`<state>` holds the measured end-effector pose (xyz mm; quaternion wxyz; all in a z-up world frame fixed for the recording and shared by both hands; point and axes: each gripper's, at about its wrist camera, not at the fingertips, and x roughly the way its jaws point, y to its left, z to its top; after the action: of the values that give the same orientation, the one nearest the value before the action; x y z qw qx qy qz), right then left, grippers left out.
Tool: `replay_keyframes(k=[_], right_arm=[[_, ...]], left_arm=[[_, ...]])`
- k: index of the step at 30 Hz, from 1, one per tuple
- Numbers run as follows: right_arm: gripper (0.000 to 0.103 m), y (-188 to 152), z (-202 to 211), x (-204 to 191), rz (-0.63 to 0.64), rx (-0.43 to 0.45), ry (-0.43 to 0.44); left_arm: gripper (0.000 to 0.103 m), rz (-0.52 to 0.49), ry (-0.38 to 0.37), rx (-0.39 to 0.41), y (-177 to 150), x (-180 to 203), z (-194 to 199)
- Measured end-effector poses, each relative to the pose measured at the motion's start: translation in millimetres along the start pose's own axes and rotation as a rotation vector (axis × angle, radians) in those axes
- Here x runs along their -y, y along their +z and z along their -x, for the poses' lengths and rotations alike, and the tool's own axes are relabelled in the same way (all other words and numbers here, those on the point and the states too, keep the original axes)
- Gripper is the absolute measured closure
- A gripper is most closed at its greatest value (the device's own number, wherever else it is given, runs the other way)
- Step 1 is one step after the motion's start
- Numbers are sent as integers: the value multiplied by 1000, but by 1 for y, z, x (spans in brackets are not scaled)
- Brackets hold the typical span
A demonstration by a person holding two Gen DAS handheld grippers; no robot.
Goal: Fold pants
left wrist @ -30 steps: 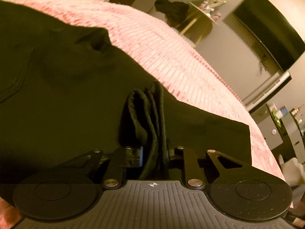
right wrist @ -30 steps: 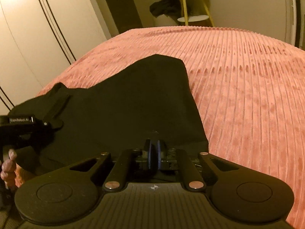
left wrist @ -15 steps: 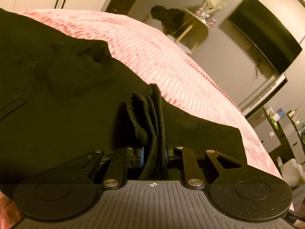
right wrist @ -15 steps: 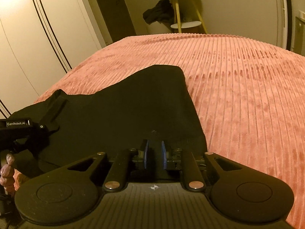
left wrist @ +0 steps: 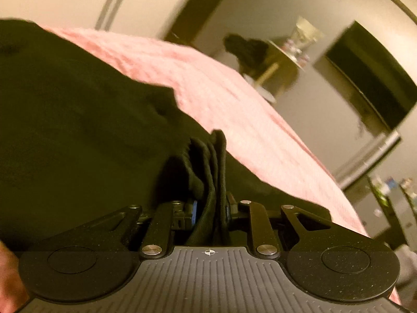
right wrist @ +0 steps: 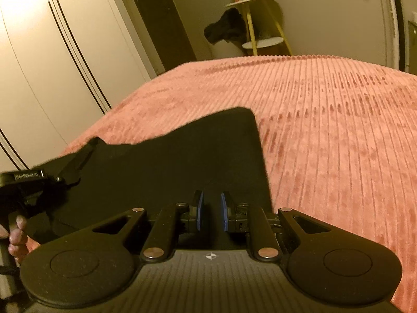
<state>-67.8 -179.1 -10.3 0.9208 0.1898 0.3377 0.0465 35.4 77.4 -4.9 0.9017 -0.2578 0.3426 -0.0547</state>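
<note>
Black pants (right wrist: 187, 167) lie on a pink ribbed bedspread (right wrist: 338, 135), spread flat across its near left part, with one squared corner reaching toward the middle of the bed. The left gripper (left wrist: 210, 208) has a bunched wad of the pants' fabric between its fingers (left wrist: 195, 210); several folds of cloth stand up out of the grip, and the jaws are easing apart at this moment while the cloth fills the gap and is pressed from both sides. In the right wrist view the same tool shows at the far left edge, at the pants' left end, with a hand (right wrist: 15, 237) wrapped around its handle. The right gripper (right wrist: 210, 215) hovers over the near edge of the pants with its blue pads (right wrist: 199, 211) set a small way apart, and only the flat cloth below shows through the gap; nothing is pinched there. Beyond the bed, a yellow side table (right wrist: 258, 20) stands against the far wall with a few small items on its top shelf and a dark garment (right wrist: 226, 27) hanging off its left side. White wardrobe doors (right wrist: 52, 65) with dark vertical lines fill the left of the room. In the left wrist view, which is somewhat blurred, a dark TV (left wrist: 370, 73) hangs on the wall to the right.
</note>
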Motion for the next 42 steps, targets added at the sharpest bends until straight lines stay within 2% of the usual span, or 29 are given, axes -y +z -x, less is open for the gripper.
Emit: replay_keyframes(k=[2, 3, 4, 5, 7, 12, 17, 18, 22, 25, 28, 30, 32, 34, 37, 42], right_arm=[[89, 2, 2, 1, -3, 14, 8], [89, 3, 1, 1, -3, 18, 7], [89, 3, 0, 1, -1, 19, 2], [89, 5, -2, 2, -2, 17, -2], [89, 7, -5, 1, 6, 17, -1], [93, 24, -28, -8, 57, 9, -61], [96, 34, -74, -26, 202, -76, -167], [100, 36, -83, -29, 233, -86, -193], [100, 51, -107, -36, 265, -77, -268], [100, 56, -117, -34, 246, -74, -271], [99, 47, -111, -33, 253, -45, -263], [99, 40, -102, -34, 257, -55, -236], [99, 27, -86, -37, 261, -66, -201], [99, 14, -69, -39, 256, -78, -183], [98, -5, -46, -44, 224, -112, -151], [98, -30, -21, -59, 261, -131, -138]], left_arm=[[65, -13, 69, 52, 1, 0, 3], [63, -15, 106, 94, 1, 0, 6], [57, -17, 119, 118, 2, 0, 8], [43, -15, 121, 135, 3, 1, 10], [29, 3, 113, 136, 3, -1, 10], [29, -48, 120, 64, 1, 6, -8], [29, -141, 177, 23, -4, 16, -26], [29, -138, 182, 11, -4, 16, -30], [29, -93, 193, 0, -4, 6, -37], [31, -74, 181, 7, -5, 1, -38], [35, -66, 173, 10, -4, -1, -39], [36, -57, 170, 9, -3, -2, -39], [46, -46, 164, 4, -3, -2, -38], [50, -30, 154, -6, -3, -3, -37], [52, -18, 154, -12, -2, -4, -37], [60, -36, 159, -13, -4, 0, -32]])
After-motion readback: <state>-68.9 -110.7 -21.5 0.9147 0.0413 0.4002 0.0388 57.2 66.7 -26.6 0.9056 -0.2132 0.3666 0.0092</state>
